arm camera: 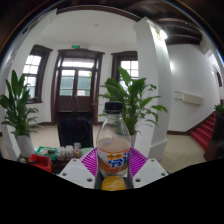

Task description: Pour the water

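Bright hall with plants point(20, 105) and a dark door point(77, 80) is seen beyond. Bottle point(113, 150) is held upright between the jaws, gripper point(113, 168) clenched on it, cap pointing up.

Bottle point(114, 152) fills the gap between the fingers point(86, 160); clutter point(45, 157) at 9 o'clock, potted plant point(135, 100) beyond at 1 o'clock.
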{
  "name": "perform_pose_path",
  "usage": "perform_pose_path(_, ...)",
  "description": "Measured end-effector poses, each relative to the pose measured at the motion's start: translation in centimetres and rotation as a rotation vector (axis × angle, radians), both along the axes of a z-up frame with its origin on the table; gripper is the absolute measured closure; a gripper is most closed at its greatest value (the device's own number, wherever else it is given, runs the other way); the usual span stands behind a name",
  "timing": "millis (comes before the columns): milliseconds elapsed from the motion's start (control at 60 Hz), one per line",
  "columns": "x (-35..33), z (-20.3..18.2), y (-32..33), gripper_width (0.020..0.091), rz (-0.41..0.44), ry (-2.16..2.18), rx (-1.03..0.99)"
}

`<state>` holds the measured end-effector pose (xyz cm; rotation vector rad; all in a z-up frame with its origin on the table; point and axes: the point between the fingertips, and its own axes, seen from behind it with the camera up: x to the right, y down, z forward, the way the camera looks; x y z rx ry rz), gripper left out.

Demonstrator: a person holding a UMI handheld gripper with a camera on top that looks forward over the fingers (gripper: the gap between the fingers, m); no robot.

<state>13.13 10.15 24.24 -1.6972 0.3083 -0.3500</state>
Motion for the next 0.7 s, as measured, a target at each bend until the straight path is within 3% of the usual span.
perform_pose_path(317, 4.8, -10.5, 1.9, 0.0731, -0.020, 0.014, -0.056)
perform_pose_path(333, 5.0, -11.0, 1.9, 0.0691, -0.019, 0.027, -0.056)
perform_pose_path(483, 5.8, -10.7, 1.1, 0.0711, -0.020, 0.095, 0.051)
perform_pose_path(700, 5.4, -11.1, 1.4, 0.0574, -0.002, 0.093, 0.030)
